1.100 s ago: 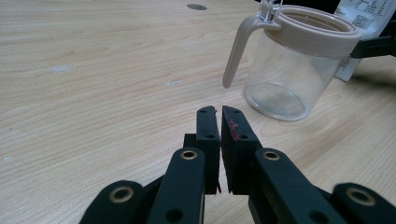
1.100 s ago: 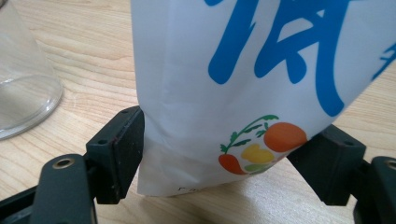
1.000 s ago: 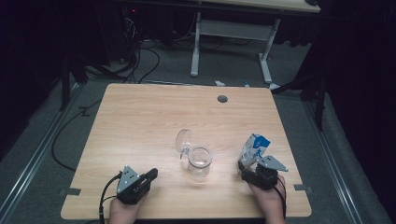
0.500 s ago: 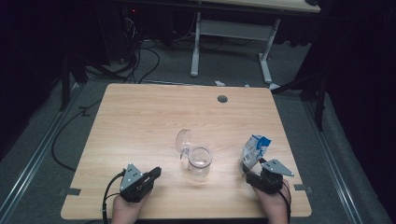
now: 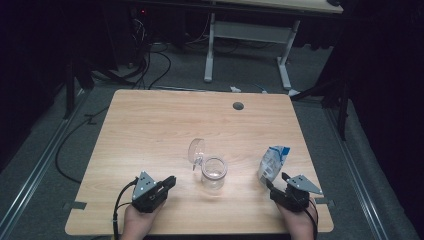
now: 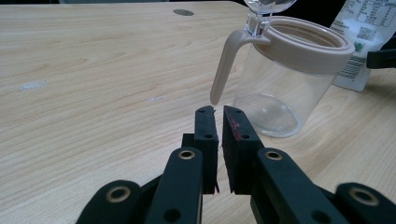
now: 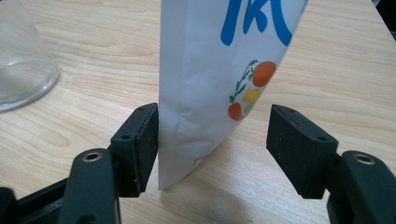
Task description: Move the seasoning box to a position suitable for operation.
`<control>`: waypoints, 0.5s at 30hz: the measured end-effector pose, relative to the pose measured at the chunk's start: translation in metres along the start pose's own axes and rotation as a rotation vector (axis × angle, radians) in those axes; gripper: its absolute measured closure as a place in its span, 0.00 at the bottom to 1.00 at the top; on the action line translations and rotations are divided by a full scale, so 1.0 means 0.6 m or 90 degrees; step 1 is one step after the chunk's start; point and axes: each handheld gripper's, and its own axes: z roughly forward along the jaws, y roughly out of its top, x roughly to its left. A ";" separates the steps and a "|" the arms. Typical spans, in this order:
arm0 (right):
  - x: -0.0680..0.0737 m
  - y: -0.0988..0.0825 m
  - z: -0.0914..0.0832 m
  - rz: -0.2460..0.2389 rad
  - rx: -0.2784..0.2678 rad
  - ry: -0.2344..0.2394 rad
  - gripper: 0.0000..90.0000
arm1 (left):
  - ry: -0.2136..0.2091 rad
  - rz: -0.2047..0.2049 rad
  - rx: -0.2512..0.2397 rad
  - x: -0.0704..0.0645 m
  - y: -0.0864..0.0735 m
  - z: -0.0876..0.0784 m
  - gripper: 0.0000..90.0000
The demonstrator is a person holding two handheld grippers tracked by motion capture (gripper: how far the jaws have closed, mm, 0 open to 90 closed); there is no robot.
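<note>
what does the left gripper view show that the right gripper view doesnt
Left gripper view: the left claw with its jaws nearly together and nothing between them, the jar's beige rim and handle, the raised clear lid, and the round hole in the table.
Right gripper view: the right claw, whose jaws have just been closing, astride the pouch's lower edge; the left pad is at the pouch, the other apart from it. Also the fruit picture.
Both: the clear jar, the white pouch, the wooden table.
</note>
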 end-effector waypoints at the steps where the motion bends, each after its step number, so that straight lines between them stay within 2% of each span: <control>1: -0.001 -0.001 -0.002 0.001 0.000 0.000 0.41 | 0.000 0.001 -0.001 0.000 0.000 0.001 0.94; 8: -0.008 -0.006 -0.012 0.015 -0.003 0.002 0.45 | -0.001 -0.001 -0.003 0.003 0.004 0.007 0.94; 15: 0.003 0.011 -0.025 0.025 -0.042 0.017 0.47 | 0.005 0.003 -0.001 0.004 0.004 0.007 0.94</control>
